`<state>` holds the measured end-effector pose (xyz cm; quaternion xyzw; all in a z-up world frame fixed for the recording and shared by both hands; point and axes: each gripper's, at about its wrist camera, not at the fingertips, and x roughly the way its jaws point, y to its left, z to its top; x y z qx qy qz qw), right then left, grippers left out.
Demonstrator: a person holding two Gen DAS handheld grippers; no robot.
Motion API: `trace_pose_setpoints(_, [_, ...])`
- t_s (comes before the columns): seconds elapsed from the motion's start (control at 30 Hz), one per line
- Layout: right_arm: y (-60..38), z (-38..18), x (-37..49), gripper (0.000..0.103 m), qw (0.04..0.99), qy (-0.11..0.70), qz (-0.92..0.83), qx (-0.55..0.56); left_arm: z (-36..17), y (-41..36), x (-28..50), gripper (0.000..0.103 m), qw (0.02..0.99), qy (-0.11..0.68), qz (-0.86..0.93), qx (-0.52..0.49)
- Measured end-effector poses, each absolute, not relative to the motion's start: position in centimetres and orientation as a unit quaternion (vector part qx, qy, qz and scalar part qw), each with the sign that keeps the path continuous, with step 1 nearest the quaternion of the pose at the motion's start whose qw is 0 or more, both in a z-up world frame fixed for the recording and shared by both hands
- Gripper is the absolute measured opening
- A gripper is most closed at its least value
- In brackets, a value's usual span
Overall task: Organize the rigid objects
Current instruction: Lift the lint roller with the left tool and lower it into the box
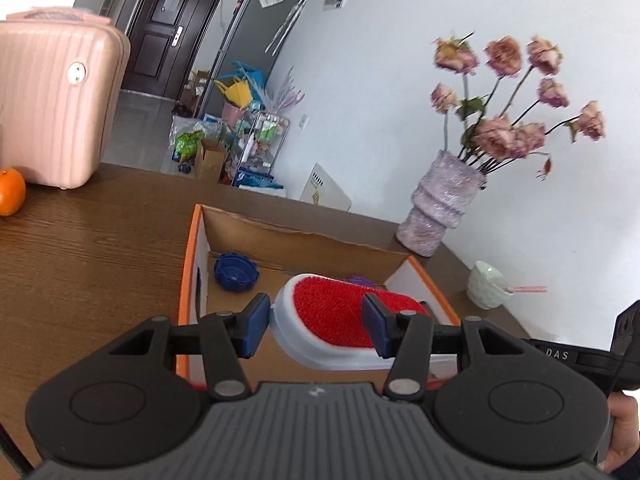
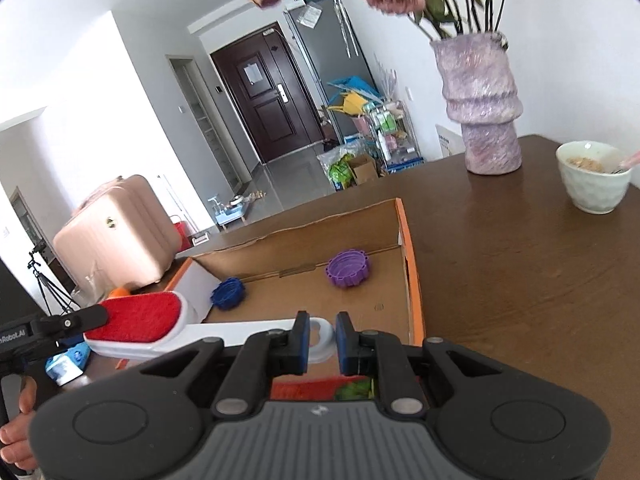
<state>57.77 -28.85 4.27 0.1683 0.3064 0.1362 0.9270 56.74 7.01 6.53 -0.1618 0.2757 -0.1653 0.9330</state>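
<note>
A lint brush (image 1: 336,316) with a red pad and white body hangs over the near end of an open cardboard box (image 1: 192,264) with orange edges. My left gripper (image 1: 316,320) is shut on the brush head. My right gripper (image 2: 323,336) is shut on the white loop at the end of the brush handle (image 2: 256,328). In the right wrist view the brush head (image 2: 140,316) shows at the left, just outside the box rim (image 2: 406,248). Inside the box lie a blue cap (image 1: 235,272) (image 2: 227,294) and a purple cap (image 2: 347,268).
On the brown table (image 1: 100,260) stand a purple vase with dried flowers (image 1: 440,208) (image 2: 484,112) and a pale bowl (image 1: 488,290) (image 2: 594,182) right of the box. A pink suitcase (image 1: 52,100) and an orange (image 1: 10,192) sit at the left.
</note>
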Motion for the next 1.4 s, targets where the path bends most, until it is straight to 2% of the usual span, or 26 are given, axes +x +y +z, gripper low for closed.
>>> trace_pose_setpoints(0.43, [-26.3, 0.2, 62.7, 0.013, 0.917, 0.345, 0.137, 0.144, 1.9, 8.6, 60.3, 0.052, 0.927, 0.309, -0.141, -0.161])
trace_pose_setpoints(0.7, [-22.9, -0.9, 62.4, 0.016, 0.918, 0.356, 0.161, 0.068, 1.8, 7.1, 59.4, 0.054, 0.938, 0.302, -0.145, -0.089])
trace_pose_setpoints(0.8, [-22.8, -0.8, 62.2, 0.016, 0.915, 0.360, 0.167, 0.076, 1.8, 7.0, 58.9, 0.054, 0.941, 0.300, -0.135, -0.080])
trace_pose_setpoints(1.0, [-23.9, 1.6, 60.1, 0.016, 0.921, 0.344, 0.165, 0.076, 3.8, 7.6, 56.8, 0.056, 0.940, 0.306, -0.129, -0.080])
trace_pose_setpoints(1.27, [-25.2, 7.7, 54.0, 0.018, 0.945, 0.284, 0.150, 0.053, 9.1, 7.9, 50.1, 0.063, 0.962, 0.245, -0.105, -0.055])
trace_pose_setpoints(1.33, [-25.3, 9.1, 52.2, 0.024, 0.953, 0.265, 0.142, 0.039, 10.1, 7.9, 48.1, 0.067, 0.968, 0.226, -0.091, -0.051])
trace_pose_setpoints(1.4, [-25.4, 10.1, 50.0, 0.034, 0.961, 0.244, 0.131, 0.025, 10.8, 8.0, 46.1, 0.072, 0.971, 0.215, -0.086, -0.057])
